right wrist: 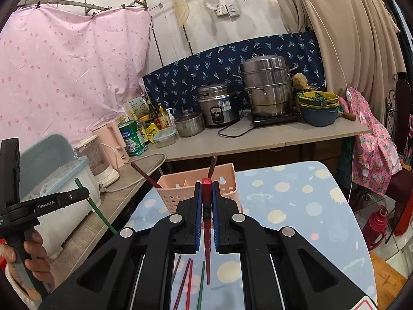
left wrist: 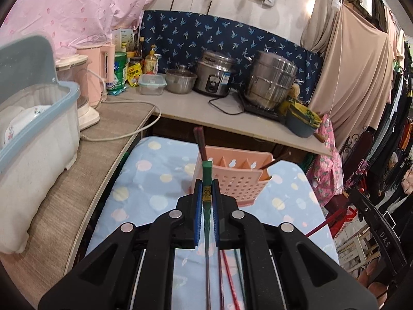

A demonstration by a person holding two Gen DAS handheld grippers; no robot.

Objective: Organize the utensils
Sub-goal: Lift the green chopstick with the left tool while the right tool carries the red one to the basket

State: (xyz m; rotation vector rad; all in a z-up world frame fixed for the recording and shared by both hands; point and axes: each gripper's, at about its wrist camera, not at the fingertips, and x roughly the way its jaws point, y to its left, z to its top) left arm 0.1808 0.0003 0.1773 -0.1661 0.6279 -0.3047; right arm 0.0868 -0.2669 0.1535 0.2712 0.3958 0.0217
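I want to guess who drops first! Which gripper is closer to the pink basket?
Probably the right. The right gripper holds its red chopstick almost at the basket. The left gripper holds a green chopstick slightly farther back.

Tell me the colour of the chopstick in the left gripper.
Green, with a small gold band; the left gripper is shut on the chopstick. It shows best in the left wrist view.

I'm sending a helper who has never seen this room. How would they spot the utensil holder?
Find the ironing board with the pale blue dotted cover, in front of the counter carrying steel pots. At its far end stands the pink plastic basket. Unlike the loose chopsticks on the cover, it is upright, perforated with square holes, divided inside, and already holds dark chopsticks.
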